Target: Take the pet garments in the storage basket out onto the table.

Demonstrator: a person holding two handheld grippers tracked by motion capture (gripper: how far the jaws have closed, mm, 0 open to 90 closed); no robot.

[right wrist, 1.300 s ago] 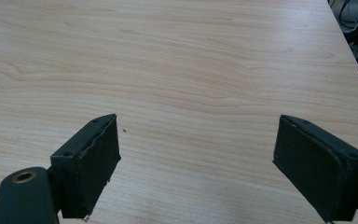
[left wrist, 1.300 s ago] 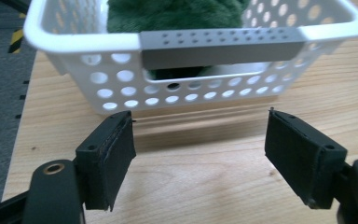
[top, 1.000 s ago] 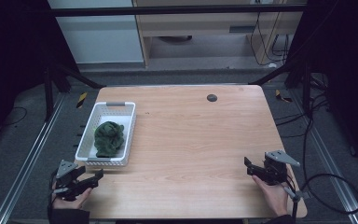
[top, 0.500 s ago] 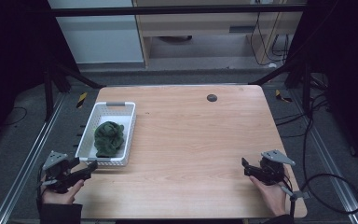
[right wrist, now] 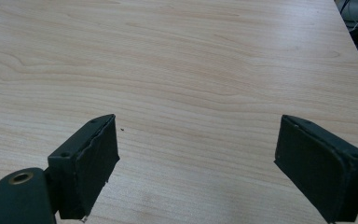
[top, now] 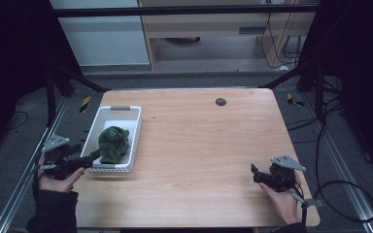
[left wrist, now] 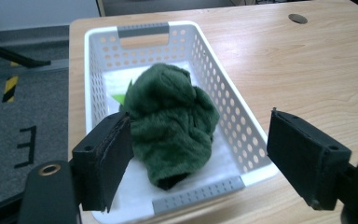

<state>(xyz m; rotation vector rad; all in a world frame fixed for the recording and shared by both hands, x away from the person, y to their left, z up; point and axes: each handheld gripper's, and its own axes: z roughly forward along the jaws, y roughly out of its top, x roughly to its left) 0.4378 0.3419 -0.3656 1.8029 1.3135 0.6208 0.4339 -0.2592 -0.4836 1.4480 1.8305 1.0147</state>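
Note:
A white perforated basket [top: 135,127] stands at the left side of the wooden table [top: 204,145], and a crumpled dark green cloth [top: 113,143] lies inside it. My left gripper [top: 95,156] is open at the basket's near left corner, pointing into it. In the left gripper view the open jaws of my left gripper [left wrist: 200,149] frame the cloth [left wrist: 170,119] and the basket's [left wrist: 89,70] near end, with nothing gripped. My right gripper [top: 254,174] hovers open over bare wood at the front right. Between the open jaws of my right gripper [right wrist: 198,158] there is only tabletop [right wrist: 191,70].
A small dark round grommet [top: 220,101] sits in the table near its far edge. Metal rails and cables run along the floor on both sides. The table's front edge lies just behind both hands.
My left gripper has moved forward from the table's front left corner to the basket's near end. The right gripper has barely shifted.

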